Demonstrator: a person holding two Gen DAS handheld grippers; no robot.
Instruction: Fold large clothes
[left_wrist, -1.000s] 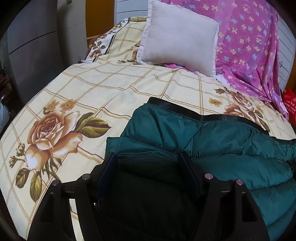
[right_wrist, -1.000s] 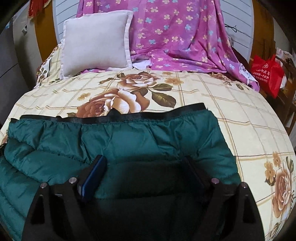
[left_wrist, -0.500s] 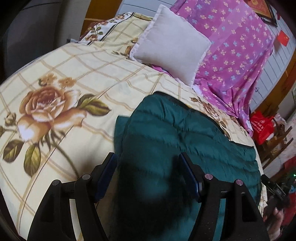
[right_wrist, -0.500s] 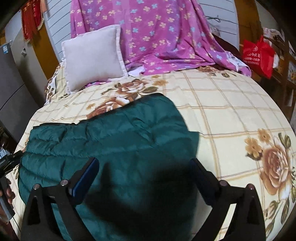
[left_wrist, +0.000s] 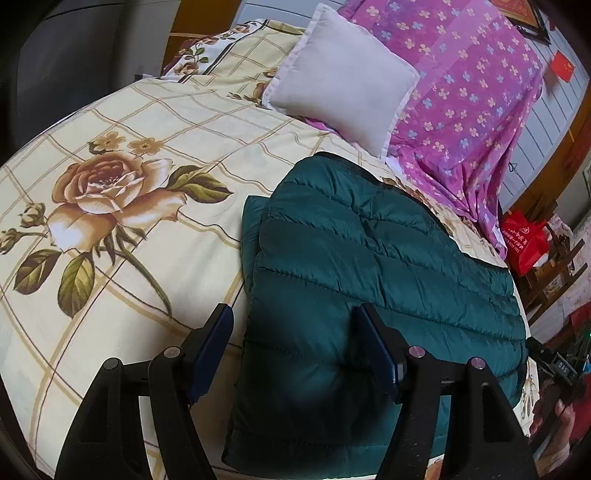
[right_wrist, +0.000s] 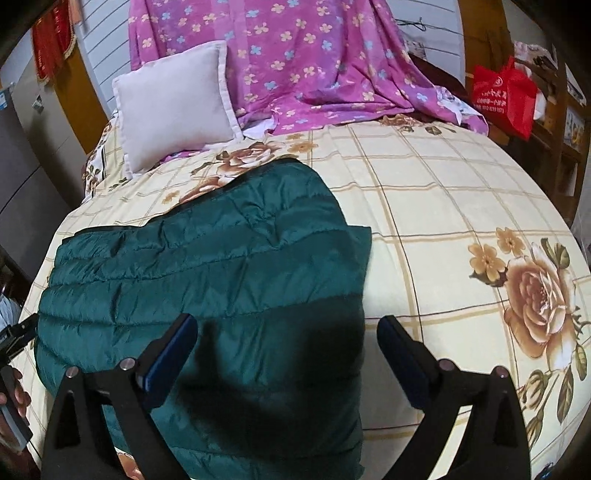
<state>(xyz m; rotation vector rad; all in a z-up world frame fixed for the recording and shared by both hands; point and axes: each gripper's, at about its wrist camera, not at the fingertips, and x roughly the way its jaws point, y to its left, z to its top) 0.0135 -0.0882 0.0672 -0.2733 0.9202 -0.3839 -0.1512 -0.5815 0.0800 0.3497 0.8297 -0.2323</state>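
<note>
You are working in a home bedroom: a bed (left_wrist: 155, 122) spread with a rose-print checked sheet, a pale pillow (left_wrist: 340, 77) against purple flowered fabric (right_wrist: 314, 55), a red shopping bag (right_wrist: 506, 96) on cluttered wooden shelves (right_wrist: 565, 122) (lived-in, clearly).

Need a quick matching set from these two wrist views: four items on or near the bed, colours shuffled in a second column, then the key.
Things:
1. jacket
2. pillow
3. bag
4. draped sheet

Colours:
A. red
B. pink with small flowers
C. dark green
D. off-white

Pairs: 1-C, 2-D, 3-A, 4-B
</note>
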